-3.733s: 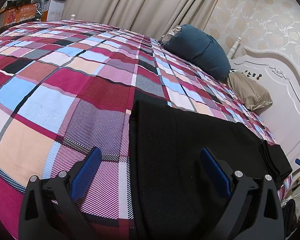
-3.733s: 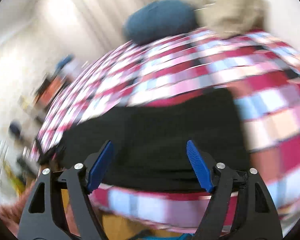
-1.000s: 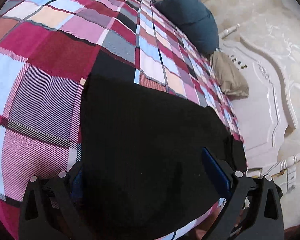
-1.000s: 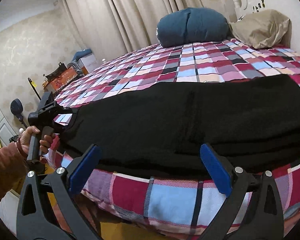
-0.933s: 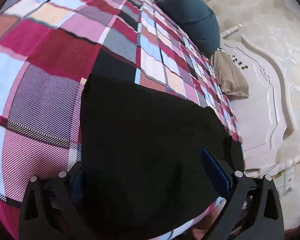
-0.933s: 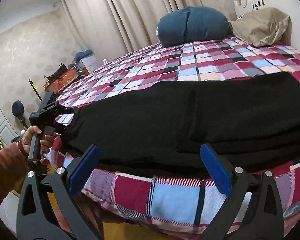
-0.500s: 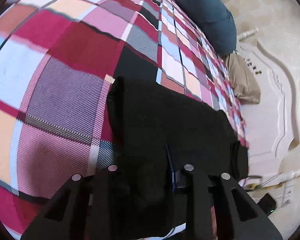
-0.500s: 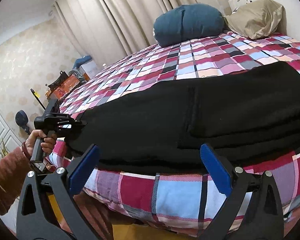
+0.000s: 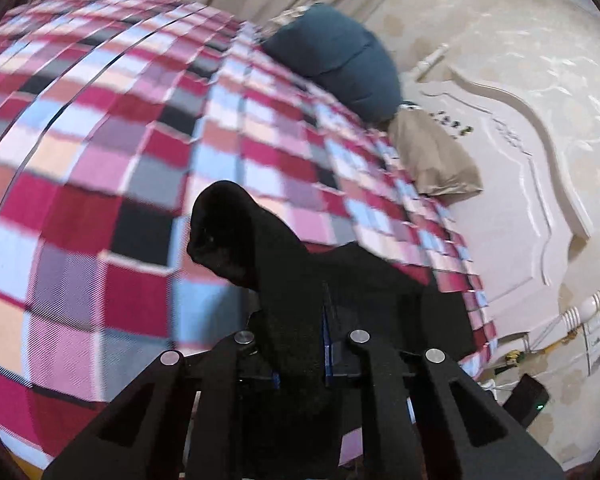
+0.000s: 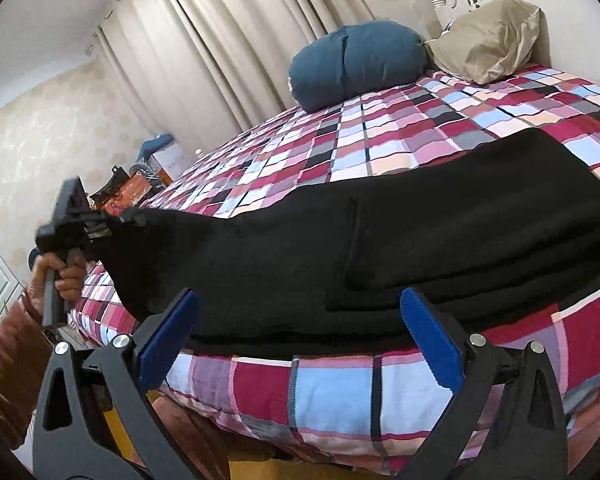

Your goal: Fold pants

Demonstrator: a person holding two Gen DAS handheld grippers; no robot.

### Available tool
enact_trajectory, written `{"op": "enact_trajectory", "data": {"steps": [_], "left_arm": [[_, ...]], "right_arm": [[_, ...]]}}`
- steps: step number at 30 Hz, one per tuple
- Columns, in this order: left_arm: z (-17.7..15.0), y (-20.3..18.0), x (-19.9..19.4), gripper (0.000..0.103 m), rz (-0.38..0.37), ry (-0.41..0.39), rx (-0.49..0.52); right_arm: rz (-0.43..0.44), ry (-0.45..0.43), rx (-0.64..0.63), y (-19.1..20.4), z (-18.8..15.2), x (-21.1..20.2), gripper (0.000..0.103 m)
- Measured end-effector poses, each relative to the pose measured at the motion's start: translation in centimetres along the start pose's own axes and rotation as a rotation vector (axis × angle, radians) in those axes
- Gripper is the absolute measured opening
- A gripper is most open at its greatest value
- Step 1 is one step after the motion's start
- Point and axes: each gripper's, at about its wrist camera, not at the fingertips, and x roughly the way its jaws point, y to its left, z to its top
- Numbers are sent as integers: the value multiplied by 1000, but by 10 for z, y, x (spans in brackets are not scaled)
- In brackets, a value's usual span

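Note:
Black pants (image 10: 440,232) lie lengthwise along the near edge of a plaid bed (image 10: 420,120). My left gripper (image 9: 300,344) is shut on the pants' left end (image 9: 268,264) and holds it lifted above the bed; it also shows in the right wrist view (image 10: 132,220), held by a hand. My right gripper (image 10: 300,320) is open and empty, hovering just in front of the pants' near edge at the bed's side.
A dark blue bolster (image 10: 356,64) and a tan pillow (image 10: 492,40) lie at the head of the bed by the white headboard (image 9: 520,200). Curtains (image 10: 220,48) hang behind. Boxes and clutter (image 10: 140,184) stand at the far left.
My left gripper has shut on the pants' end and lifted it off the bed. My right gripper stays open, almost still.

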Motion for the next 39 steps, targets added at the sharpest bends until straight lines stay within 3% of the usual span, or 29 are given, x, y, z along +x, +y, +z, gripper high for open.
{"op": "enact_trajectory", "data": {"steps": [7, 11, 15, 20, 28, 39], "left_arm": [[8, -93, 21, 13, -106, 1, 129], [7, -149, 58, 13, -158, 41, 211], [3, -180, 101, 13, -190, 96, 228], [-14, -210, 161, 13, -138, 171, 280], [-48, -226, 231, 13, -37, 243, 308], [-68, -238, 253, 13, 100, 210, 381]], "right_arm": [[9, -14, 21, -6, 3, -10, 101], [11, -33, 32, -12, 6, -19, 101], [10, -53, 59, -23, 7, -27, 101], [7, -77, 107, -41, 7, -38, 101], [6, -94, 184, -70, 6, -46, 101], [-5, -101, 228, -87, 3, -54, 101]]}}
